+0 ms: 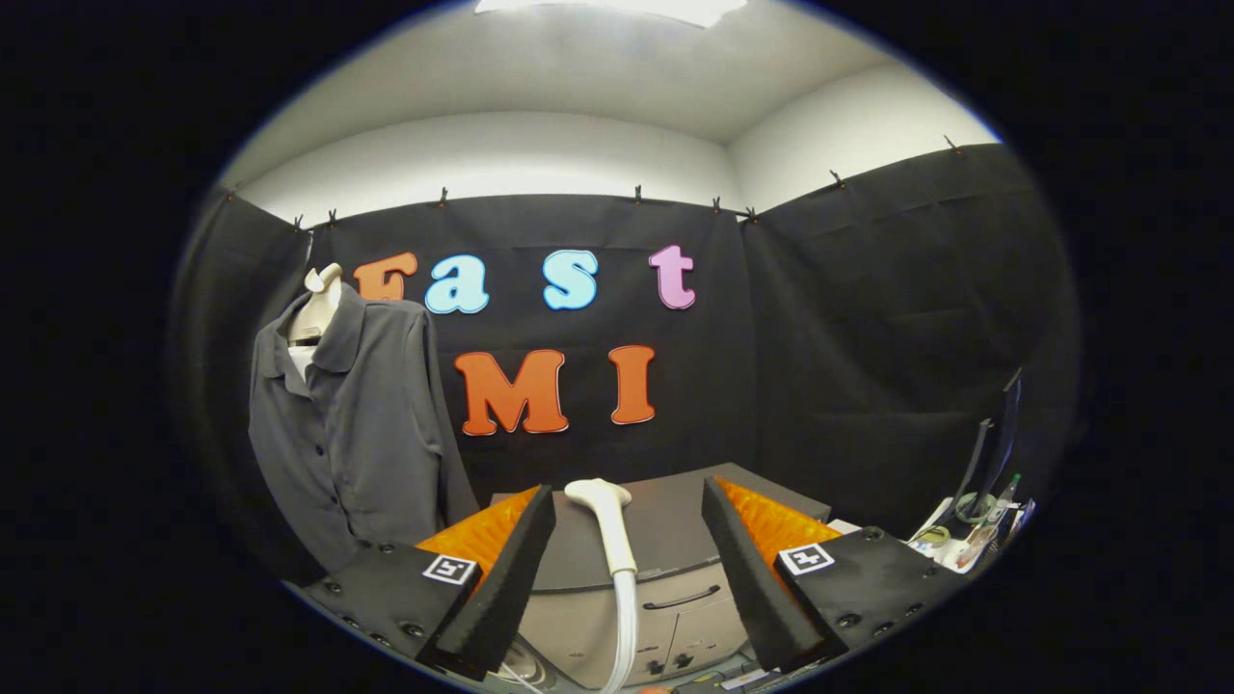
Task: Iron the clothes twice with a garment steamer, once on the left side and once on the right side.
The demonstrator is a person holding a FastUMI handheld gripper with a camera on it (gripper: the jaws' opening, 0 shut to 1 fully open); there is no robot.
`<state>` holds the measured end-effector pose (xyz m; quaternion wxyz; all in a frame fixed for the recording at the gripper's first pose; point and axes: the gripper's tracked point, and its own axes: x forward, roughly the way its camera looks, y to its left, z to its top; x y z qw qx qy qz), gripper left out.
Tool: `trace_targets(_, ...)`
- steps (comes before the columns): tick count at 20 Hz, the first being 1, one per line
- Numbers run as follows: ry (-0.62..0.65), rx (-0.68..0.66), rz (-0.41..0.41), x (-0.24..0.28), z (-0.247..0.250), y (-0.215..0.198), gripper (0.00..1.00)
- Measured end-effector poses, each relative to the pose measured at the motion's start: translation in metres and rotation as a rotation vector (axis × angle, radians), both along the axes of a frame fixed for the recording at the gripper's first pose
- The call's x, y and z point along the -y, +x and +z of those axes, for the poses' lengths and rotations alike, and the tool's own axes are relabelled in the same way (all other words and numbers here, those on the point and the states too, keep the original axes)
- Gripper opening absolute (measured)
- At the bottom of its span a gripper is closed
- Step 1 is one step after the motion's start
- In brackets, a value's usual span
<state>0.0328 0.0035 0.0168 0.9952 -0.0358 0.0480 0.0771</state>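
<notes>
A dark grey button-up shirt [357,434] hangs on a pale mannequin torso [318,299] to the left, beyond my left finger. The white steamer head [605,525] stands upright on its hose between my two fingers, a little ahead of them, above a grey cabinet. My gripper [627,520] is open, its black foam-padded fingers [501,578] standing wide apart on either side of the steamer head without touching it.
The grey cabinet [665,578] with a drawer handle sits under and beyond the steamer. A cluttered white tray [969,535] with small bottles and a dark stand lies to the right, past my right finger. Black cloth walls close the booth behind.
</notes>
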Motion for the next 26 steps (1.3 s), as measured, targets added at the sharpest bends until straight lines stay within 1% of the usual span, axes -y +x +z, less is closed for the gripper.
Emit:
trace_targets(1,-0.002,-0.021,0.008,-0.003,-0.001,0.01,0.98)
trace_targets(3,-0.046,-0.059,0.012,0.0,-0.003,0.031,0.98)
trace_targets(6,-0.095,-0.14,0.066,-0.021,-0.011,0.062,0.98)
trace_targets(8,-0.109,-0.225,0.061,-0.025,-0.025,0.081,0.98)
trace_targets(10,-0.114,-0.271,0.071,-0.035,-0.032,0.102,0.98)
trace_targets(13,-0.186,-0.351,0.062,-0.036,-0.053,0.132,0.98)
trace_targets(15,-0.206,-0.406,0.07,-0.039,-0.069,0.149,0.99)
trace_targets(18,-0.168,-0.522,0.066,-0.044,-0.098,0.175,0.99)
trace_targets(20,-0.152,-0.588,0.048,-0.041,-0.117,0.195,0.99)
trace_targets(22,-0.174,-0.65,0.023,-0.032,-0.142,0.212,0.99)
trace_targets(26,-0.187,-0.759,0.013,-0.021,-0.179,0.24,0.99)
